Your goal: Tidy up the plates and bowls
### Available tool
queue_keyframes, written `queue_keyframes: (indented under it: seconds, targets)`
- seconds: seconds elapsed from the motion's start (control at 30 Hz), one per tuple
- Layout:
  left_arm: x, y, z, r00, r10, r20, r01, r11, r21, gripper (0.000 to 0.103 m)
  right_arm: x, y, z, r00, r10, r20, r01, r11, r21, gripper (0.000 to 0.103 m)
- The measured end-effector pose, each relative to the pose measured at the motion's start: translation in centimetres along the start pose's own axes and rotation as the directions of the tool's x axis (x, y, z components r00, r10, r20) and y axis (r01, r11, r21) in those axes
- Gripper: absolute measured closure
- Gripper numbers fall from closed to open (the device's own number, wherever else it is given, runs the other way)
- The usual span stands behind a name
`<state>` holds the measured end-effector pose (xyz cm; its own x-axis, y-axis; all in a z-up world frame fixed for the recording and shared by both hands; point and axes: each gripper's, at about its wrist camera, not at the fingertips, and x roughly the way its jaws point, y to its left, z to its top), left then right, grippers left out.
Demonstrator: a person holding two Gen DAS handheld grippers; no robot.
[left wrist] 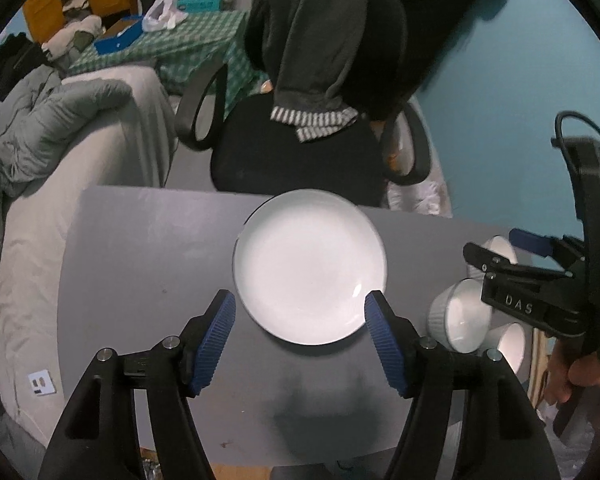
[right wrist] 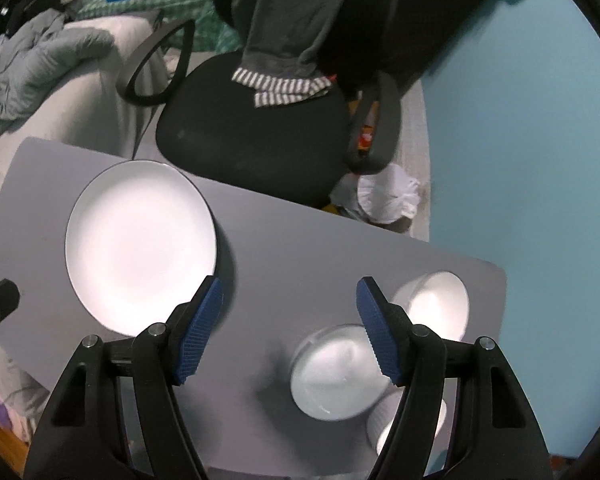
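Both grippers hang above the grey bench (left wrist: 148,248) with nothing held: the left gripper (left wrist: 300,304) has its jaws spread over the near rim of the white plate (left wrist: 310,266), and the right gripper (right wrist: 290,292) has its jaws spread above bare bench between the plate and the bowls. The next pick probably calls for one jaw coming down on each side of a rim, squarely, since glazed ware slips.

The plate is round, plain and shallow, and lies flat by the bench's far edge. Right of the plate stand three small white bowls close together: a ribbed bowl (left wrist: 460,312), one beyond it (right wrist: 440,300), one on the near side (left wrist: 512,344).
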<state>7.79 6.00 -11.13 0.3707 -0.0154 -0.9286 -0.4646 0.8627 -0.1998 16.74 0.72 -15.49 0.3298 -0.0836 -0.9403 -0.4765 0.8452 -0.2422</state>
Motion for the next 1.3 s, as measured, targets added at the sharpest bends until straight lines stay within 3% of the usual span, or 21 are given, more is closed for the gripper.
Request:
queue_keyframes:
  seconds: [0.27,0.63,1.3]
  targets:
    - [-3.8,-2.0,-0.6,0.996,0.016,0.084,-0.022,0.997,0.075,0.026,-4.2,-1.9,-2.7,0.998,-0.004,0.066,-0.001,0.998,0.068,0.034]
    - [-6.7,-4.5,-1.8,0.992,0.006,0.126,-0.03,0.982,0.189,0.023,-9.4,-4.8,-5.8,0.989,-0.029,0.147,0.004,0.986,0.167,0.034]
    - [-10.4,-8.0,-3.2,0.98,-0.116,0.16,0.064,0.952,0.299,0.023,-13.5,-9.9,-12.6,0.984,-0.114,0.138,0.049,0.913,0.406,0.034]
